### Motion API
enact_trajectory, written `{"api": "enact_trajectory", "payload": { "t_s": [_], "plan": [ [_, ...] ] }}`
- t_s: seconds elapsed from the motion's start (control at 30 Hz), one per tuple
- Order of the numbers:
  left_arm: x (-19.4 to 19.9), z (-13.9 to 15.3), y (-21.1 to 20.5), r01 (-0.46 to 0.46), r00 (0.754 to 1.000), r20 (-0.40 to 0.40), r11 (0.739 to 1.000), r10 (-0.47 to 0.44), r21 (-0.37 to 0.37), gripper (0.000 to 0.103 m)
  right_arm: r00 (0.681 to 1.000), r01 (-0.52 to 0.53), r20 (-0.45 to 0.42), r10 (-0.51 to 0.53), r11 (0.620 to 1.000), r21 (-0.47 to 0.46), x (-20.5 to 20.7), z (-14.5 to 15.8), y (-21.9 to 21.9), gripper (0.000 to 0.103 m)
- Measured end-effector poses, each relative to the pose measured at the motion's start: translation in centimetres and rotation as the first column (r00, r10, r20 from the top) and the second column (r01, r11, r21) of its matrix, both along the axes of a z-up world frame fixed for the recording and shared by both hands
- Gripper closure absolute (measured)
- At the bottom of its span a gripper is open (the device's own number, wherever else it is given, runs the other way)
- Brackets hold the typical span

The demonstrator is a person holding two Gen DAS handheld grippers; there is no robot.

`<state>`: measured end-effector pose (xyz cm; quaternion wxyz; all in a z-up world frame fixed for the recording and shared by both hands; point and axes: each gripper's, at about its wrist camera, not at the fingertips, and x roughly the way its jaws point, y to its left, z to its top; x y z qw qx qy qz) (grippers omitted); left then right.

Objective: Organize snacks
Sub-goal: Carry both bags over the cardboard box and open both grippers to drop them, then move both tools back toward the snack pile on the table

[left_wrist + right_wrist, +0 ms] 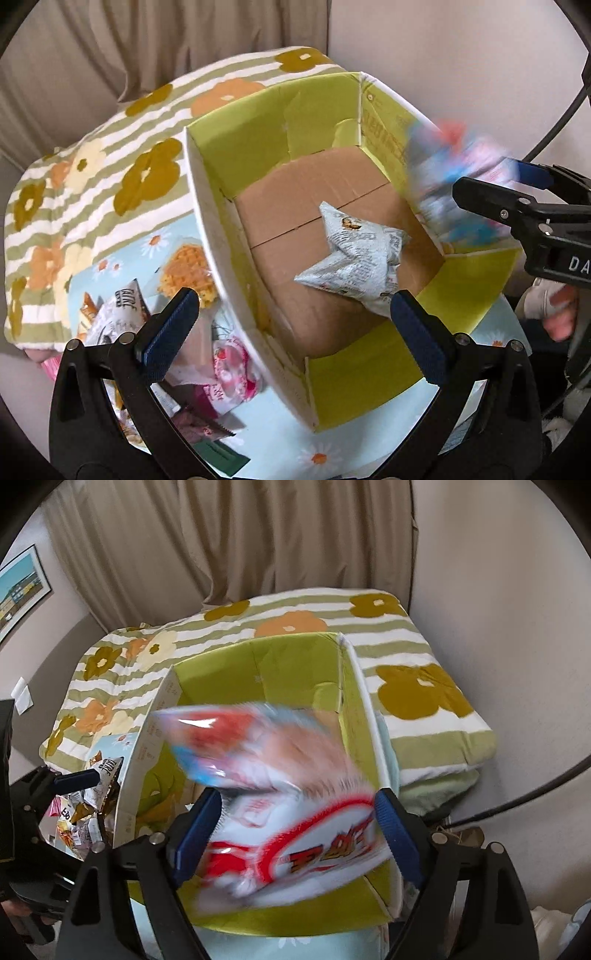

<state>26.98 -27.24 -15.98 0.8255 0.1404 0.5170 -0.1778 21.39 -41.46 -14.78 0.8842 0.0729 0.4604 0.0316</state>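
Observation:
An open carton (207, 229) with green inner walls and a brown floor stands on a pale blue daisy-print sheet. One small white printed packet (354, 266) lies on its floor. My left gripper (295, 310) hangs over the carton's near left wall, jaws wide open and holding nothing, with the packet just beyond its right finger. My right gripper (295, 830) is over the carton (258, 664), jaws spread wide. A red, white and blue snack bag (280, 805) sits between its sharp fingers but is blurred, so it looks loose. In the left wrist view the same bag (439, 170) blurs above the carton's right wall.
A heap of loose snack packets (218, 365) lies left of the carton, also seen in the right wrist view (88, 805). A striped floral quilt (424, 686) lies behind, with curtains and a wall beyond. A person's hand (561, 317) shows at the right.

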Motion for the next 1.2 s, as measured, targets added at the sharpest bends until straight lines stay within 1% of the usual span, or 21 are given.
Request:
{"api": "enact_trajectory", "payload": {
  "t_s": [0.03,0.13,0.23,0.33,0.47,0.7,0.83,0.93,1.1,1.2],
  "plan": [
    [-0.1,0.1,0.3,-0.006,1.000,0.004,1.000,0.006,-0.001,0.000,1.000,0.008,0.015,-0.008,1.000,0.006,-0.1,0.1,0.0,0.000],
    [-0.5,0.2,0.9,-0.021,1.000,0.003,1.000,0.021,-0.020,0.000,0.998,0.028,0.047,-0.028,1.000,0.000,-0.6,0.3,-0.2,0.000],
    [-1.0,0.3,1.5,-0.039,0.999,0.002,0.998,0.040,-0.040,0.000,1.000,0.011,0.028,-0.012,0.999,0.033,-1.0,0.2,-0.3,0.000],
    [-1.4,0.4,1.7,-0.052,0.999,0.006,0.997,0.052,-0.051,0.000,1.000,-0.001,0.002,0.001,1.000,0.030,-1.5,0.2,0.1,0.000],
    [-2.1,1.4,2.1,-0.071,0.996,0.046,0.995,0.074,-0.067,0.000,1.000,-0.012,0.011,0.012,1.000,0.026,-2.1,0.7,0.3,0.000],
    [-4.0,4.0,3.6,-0.132,0.982,0.120,0.986,0.144,-0.102,0.000,0.995,-0.050,0.084,0.050,0.999,0.003,-3.5,2.8,1.1,0.000],
    [-5.6,5.6,5.9,-0.187,0.968,0.147,0.975,0.204,-0.123,0.000,0.989,-0.097,0.113,0.097,0.995,-0.004,-3.7,4.1,2.5,0.000],
    [-6.6,6.5,8.1,-0.231,0.953,0.172,0.965,0.250,-0.124,0.000,0.980,-0.136,0.142,0.137,0.991,-0.019,-4.0,5.0,4.2,0.000],
    [-7.6,7.6,12.9,-0.291,0.929,0.196,0.946,0.314,-0.141,0.000,0.966,-0.184,0.180,0.185,0.983,-0.026,-4.5,6.2,7.6,0.000],
    [-8.1,8.4,16.4,-0.313,0.917,0.210,0.939,0.338,-0.141,0.000,0.960,-0.185,0.207,0.188,0.982,-0.033,-4.8,6.8,10.1,0.000]
  ]
}}
